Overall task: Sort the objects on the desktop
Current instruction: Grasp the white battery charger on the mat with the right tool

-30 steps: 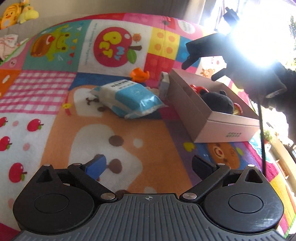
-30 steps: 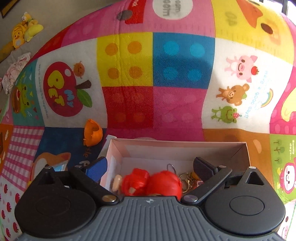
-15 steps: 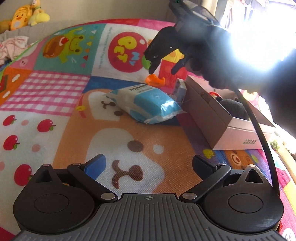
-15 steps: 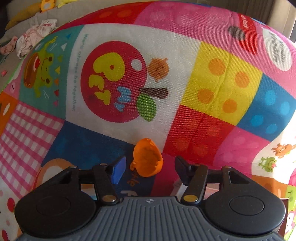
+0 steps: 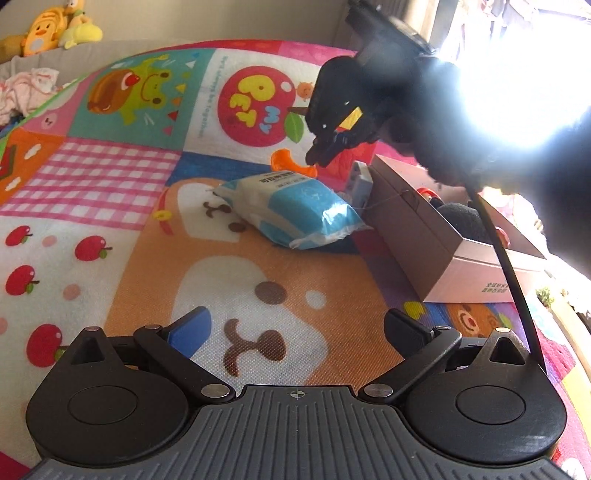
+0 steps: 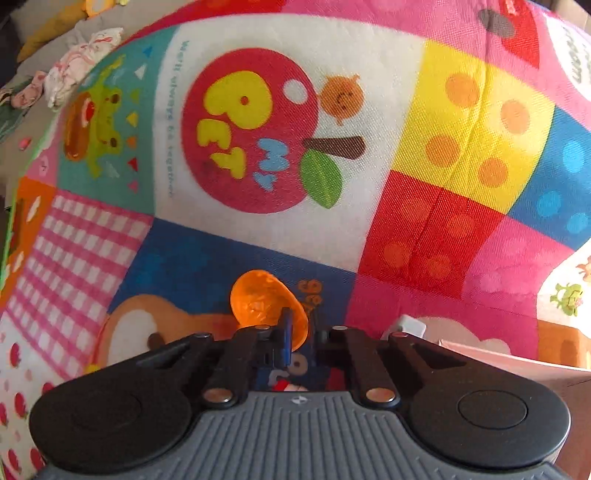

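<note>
Inside the box [image 5: 436, 236], several toys already lay; the right gripper [image 6: 295, 332] jaws had pinched the orange toy [image 6: 258, 299], the tissue pack [image 5: 295, 210] remained, the left gripper [image 5: 295, 325] jaws gaped empty.

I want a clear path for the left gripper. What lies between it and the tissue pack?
Only bare play mat lies between the left gripper and the tissue pack, as the left wrist view shows.

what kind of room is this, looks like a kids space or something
Probably a child's play corner at home: a bright cartoon play mat covers the surface, plush toys sit at the back, and a cardboard box holds small toys.
</note>
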`<state>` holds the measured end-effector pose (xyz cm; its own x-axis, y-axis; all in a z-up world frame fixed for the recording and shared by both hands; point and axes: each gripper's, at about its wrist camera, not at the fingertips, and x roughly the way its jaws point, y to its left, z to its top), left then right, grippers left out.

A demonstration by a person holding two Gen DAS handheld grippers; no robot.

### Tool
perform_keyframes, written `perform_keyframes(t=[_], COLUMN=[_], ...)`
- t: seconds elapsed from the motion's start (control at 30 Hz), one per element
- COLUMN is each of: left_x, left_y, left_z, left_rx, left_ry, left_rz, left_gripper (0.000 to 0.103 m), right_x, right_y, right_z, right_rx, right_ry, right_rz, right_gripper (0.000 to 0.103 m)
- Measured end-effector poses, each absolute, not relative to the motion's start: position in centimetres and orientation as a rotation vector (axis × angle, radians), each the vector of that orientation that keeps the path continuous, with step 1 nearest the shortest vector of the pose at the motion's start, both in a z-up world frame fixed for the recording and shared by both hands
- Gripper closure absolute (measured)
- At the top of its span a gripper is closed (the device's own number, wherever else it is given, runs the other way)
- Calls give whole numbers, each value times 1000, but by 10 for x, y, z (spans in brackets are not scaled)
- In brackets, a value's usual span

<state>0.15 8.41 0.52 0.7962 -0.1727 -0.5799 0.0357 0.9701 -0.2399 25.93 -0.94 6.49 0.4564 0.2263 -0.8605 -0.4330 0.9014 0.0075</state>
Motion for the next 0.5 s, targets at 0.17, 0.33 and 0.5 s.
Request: perform_keyframes(t=[0.17, 0.33, 0.5], left_x=[1, 0, 1], left_y=[83, 80, 82], left_z=[5, 6, 5], left_rx=[-209, -191, -202], left_ry=[644, 641, 640], left_rz=[-108, -100, -101], left_gripper=[1, 1, 1], right_x=[232, 236, 252], right_y=[-20, -23, -30], right_z=[94, 91, 68], right_rx=[-246, -331, -329], right_ry=[984, 998, 1095], right_rz=[490, 370, 277], right_gripper=[94, 87, 84])
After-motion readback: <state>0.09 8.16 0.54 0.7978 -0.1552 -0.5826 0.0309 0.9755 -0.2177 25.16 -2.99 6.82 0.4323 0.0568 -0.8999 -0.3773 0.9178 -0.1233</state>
